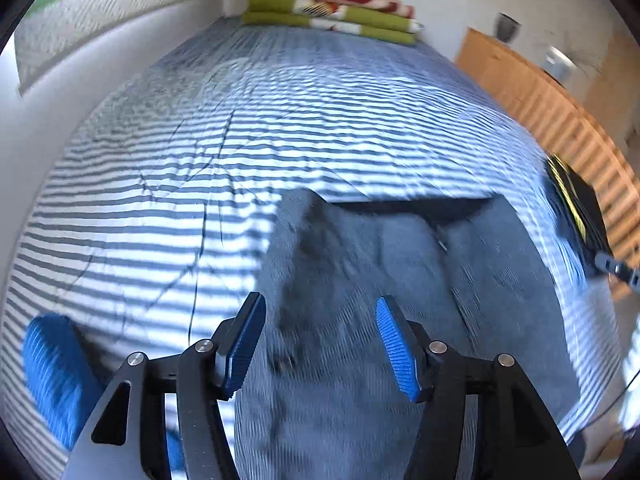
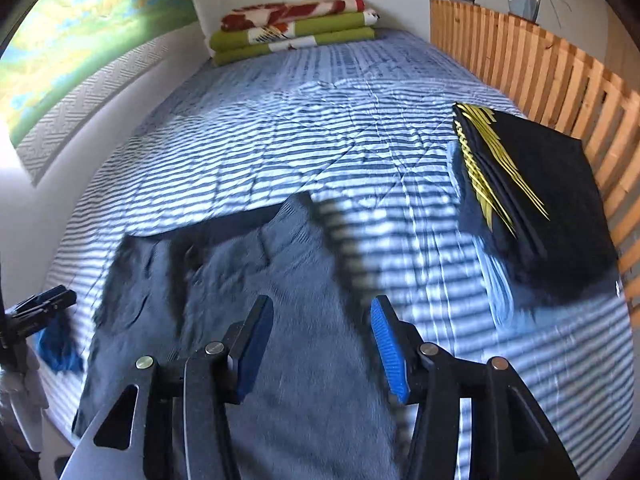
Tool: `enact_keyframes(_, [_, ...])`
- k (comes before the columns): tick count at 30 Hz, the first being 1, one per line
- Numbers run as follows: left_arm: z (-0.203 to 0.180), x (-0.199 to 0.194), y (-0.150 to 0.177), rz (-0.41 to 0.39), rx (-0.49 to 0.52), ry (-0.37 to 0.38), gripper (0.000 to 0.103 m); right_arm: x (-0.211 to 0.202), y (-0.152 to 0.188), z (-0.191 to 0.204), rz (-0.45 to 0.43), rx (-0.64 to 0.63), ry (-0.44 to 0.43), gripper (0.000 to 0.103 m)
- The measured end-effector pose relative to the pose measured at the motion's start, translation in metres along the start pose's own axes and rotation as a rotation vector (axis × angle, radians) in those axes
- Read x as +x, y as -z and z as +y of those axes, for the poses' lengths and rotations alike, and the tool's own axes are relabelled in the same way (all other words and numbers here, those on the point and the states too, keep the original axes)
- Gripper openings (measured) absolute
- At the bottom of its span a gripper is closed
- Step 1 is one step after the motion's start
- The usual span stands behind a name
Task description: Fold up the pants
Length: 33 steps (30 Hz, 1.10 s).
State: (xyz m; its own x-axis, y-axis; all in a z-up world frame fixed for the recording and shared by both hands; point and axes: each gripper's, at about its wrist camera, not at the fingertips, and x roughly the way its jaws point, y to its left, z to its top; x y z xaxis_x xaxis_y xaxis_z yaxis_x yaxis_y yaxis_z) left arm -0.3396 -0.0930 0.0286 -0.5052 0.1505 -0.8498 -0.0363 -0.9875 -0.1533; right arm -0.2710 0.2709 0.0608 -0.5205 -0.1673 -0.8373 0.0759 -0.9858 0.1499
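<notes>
Grey pants lie spread flat on a bed covered in blue-and-white stripes. Above them, the left hand-held gripper and the right hand-held gripper both stand with jaws apart, nothing between their pads. Folded dark clothes sit near the wooden slatted rail.

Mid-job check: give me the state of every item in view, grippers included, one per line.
Grey pants: spread flat on the striped bedspread, waistband away from the cameras, not gripped.
Left gripper: open, nothing between its blue pads, above the pants.
Right gripper: open, empty, over the pants' right edge.
Black garment with yellow stripes: folded, by the wooden slatted rail.
Green and red blanket: folded, at the far end.
</notes>
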Motion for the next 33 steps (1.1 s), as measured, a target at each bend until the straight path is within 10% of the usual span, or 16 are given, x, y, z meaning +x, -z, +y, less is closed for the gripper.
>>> enact_keyframes(10, [-0.002,0.109,-0.027,0.1,0.041,-0.065,0.061,0.125,-0.068,-0.003,0.13,0.065,-0.019,0.047])
enact_keyframes(15, [-0.001,0.122,-0.027,0.105,0.072,-0.055,0.023,0.149,-0.074,0.005,0.143,0.044,-0.038,0.047])
enact_keyframes(19, [0.0,0.115,-0.026,0.087,0.08,-0.034,0.011,0.161,-0.071,0.017,0.176,0.001,-0.002,0.011])
enact_keyframes(26, [0.038,0.058,-0.042,-0.021,-0.063,0.188,0.009,0.115,-0.079,0.006,0.075,0.042,-0.112,0.007])
enact_keyframes(30, [0.065,0.084,-0.057,-0.003,-0.152,0.193,0.009,0.133,-0.101,-0.014,0.064,0.157,-0.155,0.001])
enact_keyframes(33, [0.066,0.118,-0.058,0.039,-0.135,0.117,0.009,0.173,-0.109,-0.012,0.091,0.153,-0.007,0.0])
